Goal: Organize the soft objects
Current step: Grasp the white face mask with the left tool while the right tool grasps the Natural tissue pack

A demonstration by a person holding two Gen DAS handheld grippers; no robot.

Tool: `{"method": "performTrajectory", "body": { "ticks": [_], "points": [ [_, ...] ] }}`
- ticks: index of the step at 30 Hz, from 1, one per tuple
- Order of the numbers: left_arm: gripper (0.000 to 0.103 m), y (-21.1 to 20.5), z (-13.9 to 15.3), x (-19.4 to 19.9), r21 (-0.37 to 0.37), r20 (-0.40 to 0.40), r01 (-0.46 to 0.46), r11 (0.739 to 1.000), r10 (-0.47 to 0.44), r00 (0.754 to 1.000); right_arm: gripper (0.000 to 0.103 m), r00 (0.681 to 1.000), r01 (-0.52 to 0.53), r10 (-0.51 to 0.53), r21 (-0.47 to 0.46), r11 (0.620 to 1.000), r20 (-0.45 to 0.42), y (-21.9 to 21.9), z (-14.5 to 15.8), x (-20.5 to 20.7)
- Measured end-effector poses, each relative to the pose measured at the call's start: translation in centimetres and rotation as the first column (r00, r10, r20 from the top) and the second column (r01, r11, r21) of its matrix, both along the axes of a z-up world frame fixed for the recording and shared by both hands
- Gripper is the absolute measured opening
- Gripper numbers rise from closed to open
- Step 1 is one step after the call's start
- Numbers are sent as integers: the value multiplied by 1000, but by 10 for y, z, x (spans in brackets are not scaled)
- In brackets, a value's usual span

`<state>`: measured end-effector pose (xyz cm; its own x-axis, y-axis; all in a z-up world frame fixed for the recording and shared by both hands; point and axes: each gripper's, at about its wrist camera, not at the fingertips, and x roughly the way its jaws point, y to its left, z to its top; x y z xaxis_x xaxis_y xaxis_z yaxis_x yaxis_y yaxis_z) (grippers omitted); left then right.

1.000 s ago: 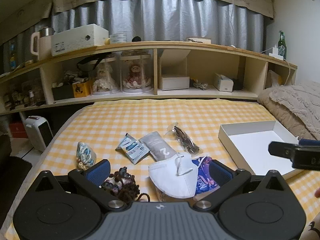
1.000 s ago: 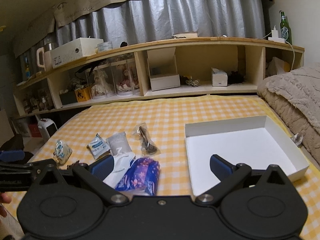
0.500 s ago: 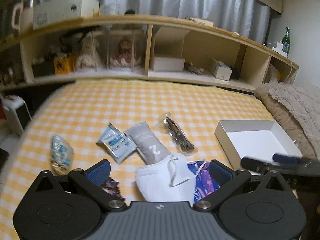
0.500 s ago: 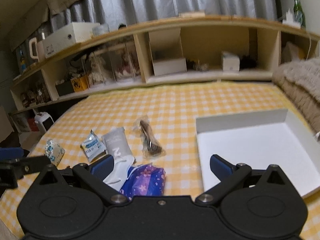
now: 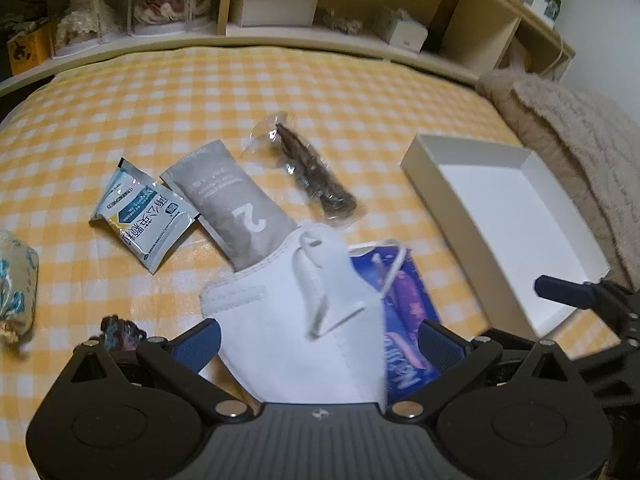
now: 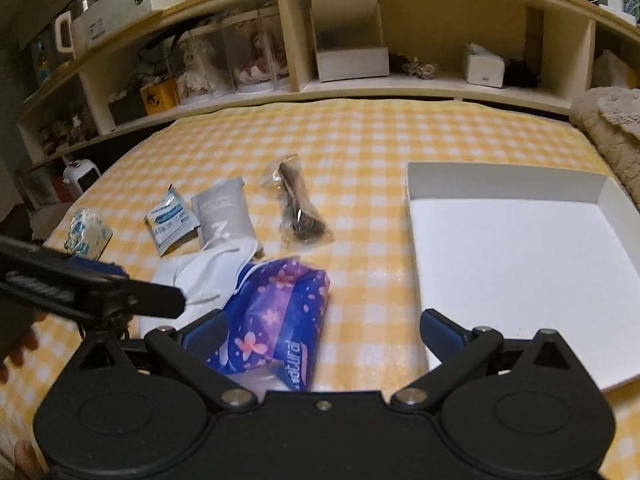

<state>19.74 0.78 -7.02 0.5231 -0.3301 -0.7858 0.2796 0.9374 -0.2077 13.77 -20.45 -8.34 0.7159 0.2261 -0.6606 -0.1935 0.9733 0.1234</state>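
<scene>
Soft items lie on the yellow checked cloth: a white face mask, a purple tissue pack partly under it, a grey pouch marked 2, a blue-white sachet, a clear bag of dark bits, a patterned pouch and a dark yarn tuft. My left gripper is open, low over the mask. My right gripper is open, with the tissue pack by its left finger. The white box stands empty at the right.
A wooden shelf unit with boxes and doll cases runs along the back. A beige blanket lies beyond the white box. A small white heater stands off the left edge.
Both grippers have tilted down and moved closer to the pile. The mask now sits between my left gripper's fingers and fills more of that view.
</scene>
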Motion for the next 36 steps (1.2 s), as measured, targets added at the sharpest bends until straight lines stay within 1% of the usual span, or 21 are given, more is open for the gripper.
{"method": "performTrajectory", "body": {
  "ticks": [4, 5, 6, 9, 11, 12, 14, 15, 16, 18, 21, 25, 27, 29, 30, 32, 33, 36],
  "points": [
    [101, -3, -17, 18, 47, -40, 43, 998, -41, 998, 103, 999, -44, 44, 9, 999, -18, 5, -3, 1],
    [100, -3, -21, 22, 61, -49, 48, 997, -45, 998, 103, 998, -60, 60, 4, 998, -28, 8, -6, 1],
    [96, -4, -25, 25, 77, -54, 49, 996, -45, 998, 103, 996, -77, 76, -4, 997, -38, 12, -8, 1],
    [93, -6, -38, 34, 99, -89, 71, 993, -62, 994, 103, 993, -108, 106, -25, 994, -60, 20, -16, 4],
    [87, -6, -44, 38, 117, -95, 79, 990, -68, 993, 103, 990, -119, 117, -23, 993, -73, 22, -19, 7],
    [79, -6, -43, 38, 117, -93, 81, 990, -70, 993, 103, 990, -122, 121, -16, 992, -76, 23, -20, 9],
    [67, -4, -43, 40, 111, -85, 72, 991, -63, 994, 103, 989, -124, 124, 7, 992, -85, 23, -22, 14],
    [63, -2, -43, 41, 102, -87, 70, 992, -61, 994, 103, 988, -123, 124, 19, 992, -91, 22, -23, 16],
    [62, -1, -44, 41, 92, -94, 68, 993, -59, 994, 103, 987, -122, 125, 34, 992, -97, 22, -25, 18],
    [55, 1, -44, 42, 88, -97, 71, 994, -62, 993, 103, 986, -120, 126, 64, 991, -110, 24, -28, 23],
    [48, 5, -38, 39, 68, -93, 63, 996, -56, 994, 102, 983, -110, 123, 99, 989, -134, 27, -33, 31],
    [36, 9, -24, 30, 54, -67, 37, 998, -34, 997, 97, 981, -108, 124, 113, 988, -146, 34, -39, 36],
    [23, 11, -16, 27, 44, -45, 26, 999, -24, 999, 91, 982, -102, 116, 99, 990, -150, 37, -41, 37],
    [19, 15, -9, 23, 26, -27, 9, 1000, -8, 1000, 81, 981, -95, 108, 89, 992, -164, 38, -43, 38],
    [17, 17, -6, 21, 17, -22, 0, 1000, 1, 1000, 79, 979, -89, 104, 90, 992, -177, 36, -43, 38],
    [13, 20, -2, 17, 9, -10, -16, 1000, 16, 1000, 70, 974, -78, 100, 113, 991, -201, 33, -44, 38],
    [13, 21, -1, 15, 9, -7, -20, 1000, 20, 1000, 67, 973, -75, 99, 121, 990, -207, 31, -43, 37],
    [13, 22, 2, 7, 7, -3, -31, 999, 31, 1000, 44, 973, -101, 124, 123, 987, -195, 32, -40, 34]
  ]
}}
